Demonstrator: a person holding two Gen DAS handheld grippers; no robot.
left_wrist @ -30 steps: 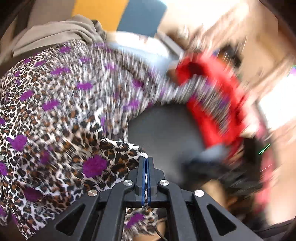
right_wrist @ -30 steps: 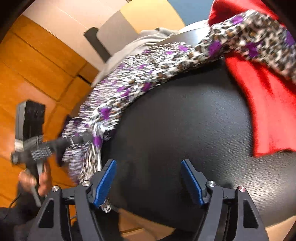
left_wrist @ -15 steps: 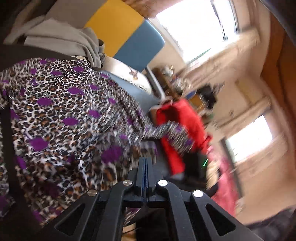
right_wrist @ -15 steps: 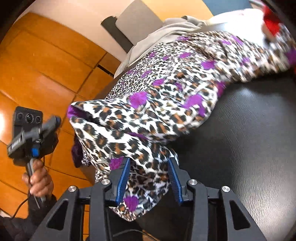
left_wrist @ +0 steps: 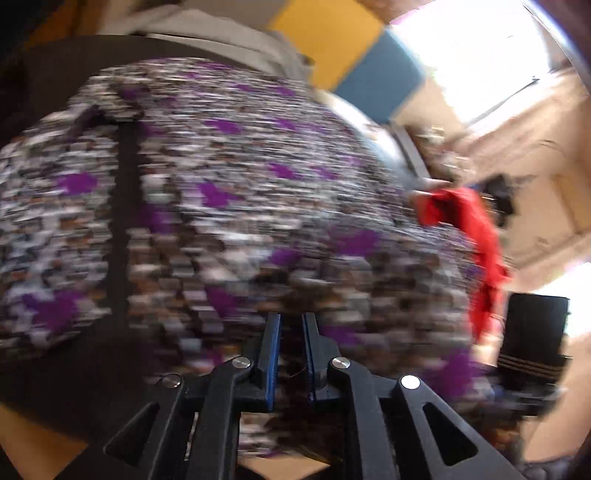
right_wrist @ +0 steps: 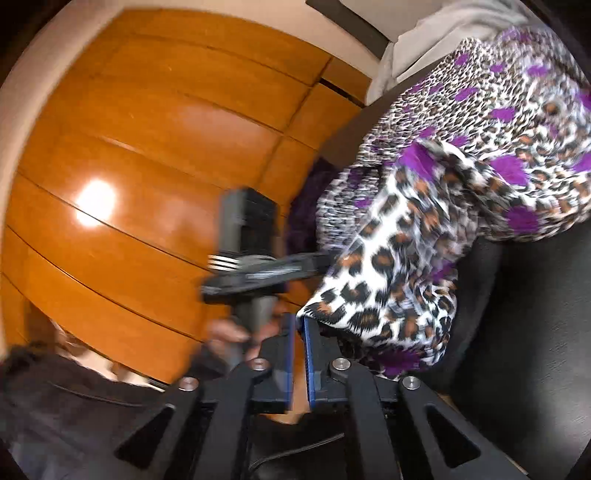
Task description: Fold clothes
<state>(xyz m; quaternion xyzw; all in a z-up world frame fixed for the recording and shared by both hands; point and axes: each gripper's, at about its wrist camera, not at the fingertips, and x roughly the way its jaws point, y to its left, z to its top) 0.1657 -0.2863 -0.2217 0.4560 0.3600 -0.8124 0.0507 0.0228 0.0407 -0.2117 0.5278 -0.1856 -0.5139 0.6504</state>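
Right wrist: tongs (right_wrist: 299, 325) closing, leopard cloth (right_wrist: 406, 258) corner.

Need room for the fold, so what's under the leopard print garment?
The leopard print garment lies spread on a dark table, bare near the right gripper. A grey cloth lies behind it and a red cloth beyond. Whatever lies beneath its middle is covered.
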